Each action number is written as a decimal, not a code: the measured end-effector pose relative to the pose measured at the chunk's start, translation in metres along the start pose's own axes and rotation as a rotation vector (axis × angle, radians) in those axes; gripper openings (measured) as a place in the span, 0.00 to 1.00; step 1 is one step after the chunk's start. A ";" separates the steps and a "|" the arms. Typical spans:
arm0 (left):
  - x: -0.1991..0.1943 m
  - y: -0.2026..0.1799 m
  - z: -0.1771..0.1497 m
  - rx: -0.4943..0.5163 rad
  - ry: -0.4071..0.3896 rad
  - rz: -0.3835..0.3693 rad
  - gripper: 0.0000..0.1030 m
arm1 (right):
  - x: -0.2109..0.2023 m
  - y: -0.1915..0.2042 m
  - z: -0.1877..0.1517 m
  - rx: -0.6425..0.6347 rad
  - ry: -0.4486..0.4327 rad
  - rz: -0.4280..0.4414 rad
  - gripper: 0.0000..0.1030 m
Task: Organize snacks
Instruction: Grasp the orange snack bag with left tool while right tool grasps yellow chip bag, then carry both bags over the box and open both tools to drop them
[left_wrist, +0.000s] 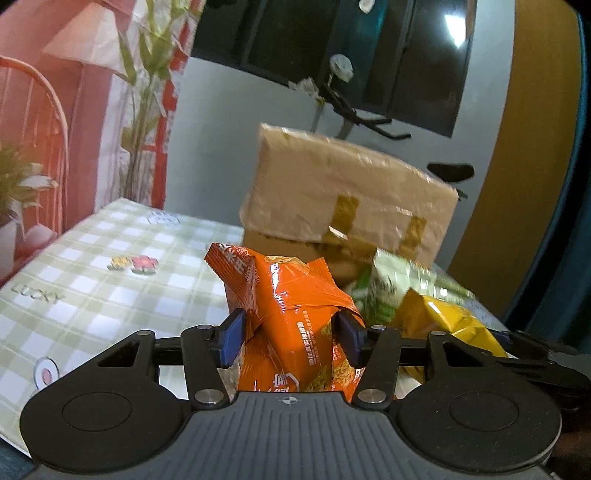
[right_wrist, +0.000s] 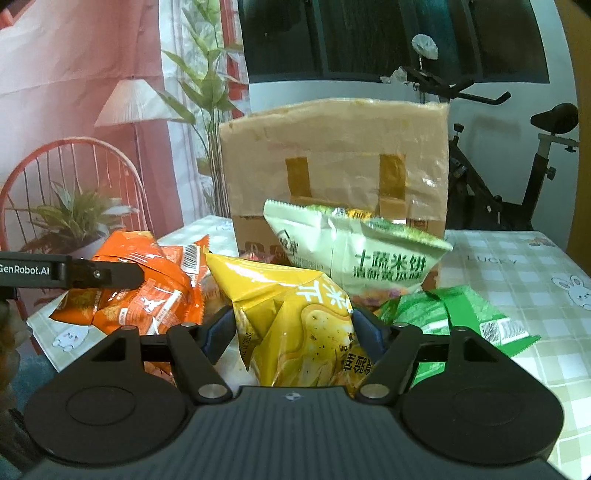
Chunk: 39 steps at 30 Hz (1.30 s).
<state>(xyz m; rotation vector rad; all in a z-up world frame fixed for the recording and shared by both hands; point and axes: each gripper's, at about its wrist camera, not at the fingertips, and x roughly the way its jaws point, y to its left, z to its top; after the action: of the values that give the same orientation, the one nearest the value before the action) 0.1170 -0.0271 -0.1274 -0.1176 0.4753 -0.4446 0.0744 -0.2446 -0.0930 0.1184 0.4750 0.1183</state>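
Gripping orange packet (left_wrist: 295, 314), left claw (left_wrist: 291, 336); right claw (right_wrist: 291, 332) clamps yellow packet (right_wrist: 295, 317); bright green packet (right_wrist: 458, 317) right-view only.

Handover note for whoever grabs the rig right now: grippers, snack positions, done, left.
Left gripper: shut on orange snack bag, lifted off the checked tablecloth.
Right gripper: shut on yellow chip bag.
Pale green rice-cracker bag and dark green bag lie before the cardboard box.
Done: two bags gripped.
Left: place both, then sort the rest; whether any are boxed can't be seen.
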 end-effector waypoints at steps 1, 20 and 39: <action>-0.002 0.001 0.004 -0.004 -0.009 0.001 0.54 | -0.003 0.000 0.003 0.000 -0.010 0.002 0.69; -0.009 -0.010 0.075 0.036 -0.182 -0.029 0.55 | -0.036 -0.010 0.081 0.039 -0.237 0.065 0.64; 0.024 -0.032 0.146 0.110 -0.248 -0.090 0.55 | -0.018 -0.049 0.160 0.119 -0.350 0.075 0.63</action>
<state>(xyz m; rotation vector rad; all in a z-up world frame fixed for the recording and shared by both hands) 0.1920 -0.0652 -0.0013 -0.0872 0.2015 -0.5357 0.1367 -0.3095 0.0497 0.2684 0.1280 0.1395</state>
